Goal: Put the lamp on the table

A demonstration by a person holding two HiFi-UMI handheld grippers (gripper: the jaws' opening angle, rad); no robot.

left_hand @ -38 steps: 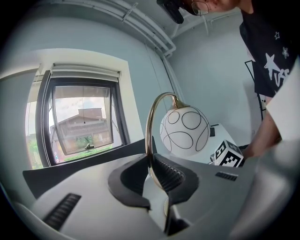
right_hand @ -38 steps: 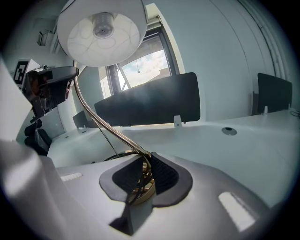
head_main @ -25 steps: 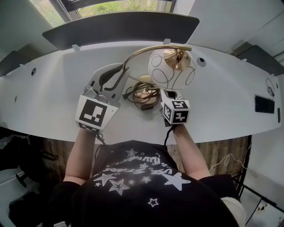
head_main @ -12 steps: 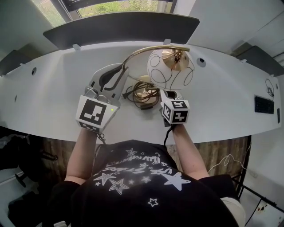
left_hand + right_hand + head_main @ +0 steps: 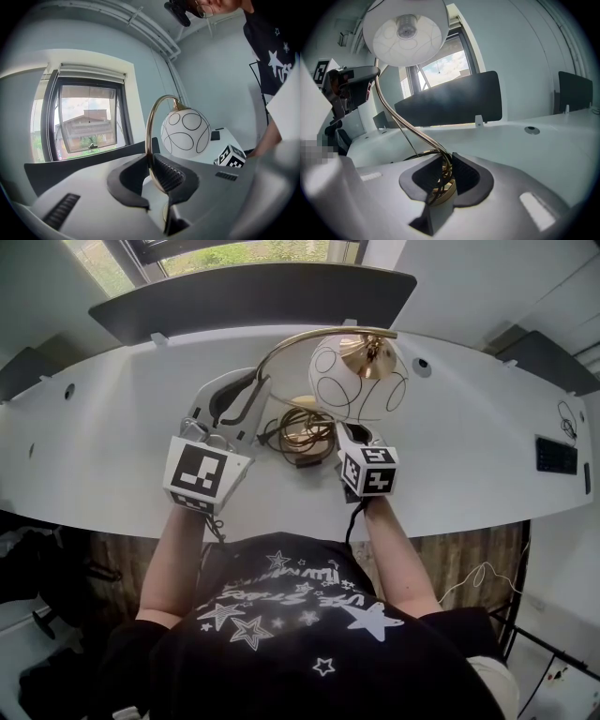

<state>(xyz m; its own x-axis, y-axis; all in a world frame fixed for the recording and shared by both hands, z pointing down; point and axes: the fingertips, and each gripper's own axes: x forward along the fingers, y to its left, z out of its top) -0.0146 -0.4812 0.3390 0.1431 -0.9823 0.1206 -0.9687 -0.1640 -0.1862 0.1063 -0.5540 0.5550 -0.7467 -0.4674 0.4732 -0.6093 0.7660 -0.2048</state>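
Though viewed from three sides, cannot settle whether lamp [image 5: 359, 376] sits on white worktop [image 5: 112, 442] or hangs just clear of it. Found left claw [image 5: 152, 171] pinching curved brass stem [image 5: 148, 136], gripped tight from both sides. Found right claw [image 5: 446, 176] clamped on round brass base [image 5: 440, 190], amid coiled cord [image 5: 281, 432]. Cannot see right claw's tips in head view: tucked under globe shade [image 5: 405, 30]. Cannot see stem's foot behind left claw. Made out bulb [image 5: 406, 21] inside shade from below.
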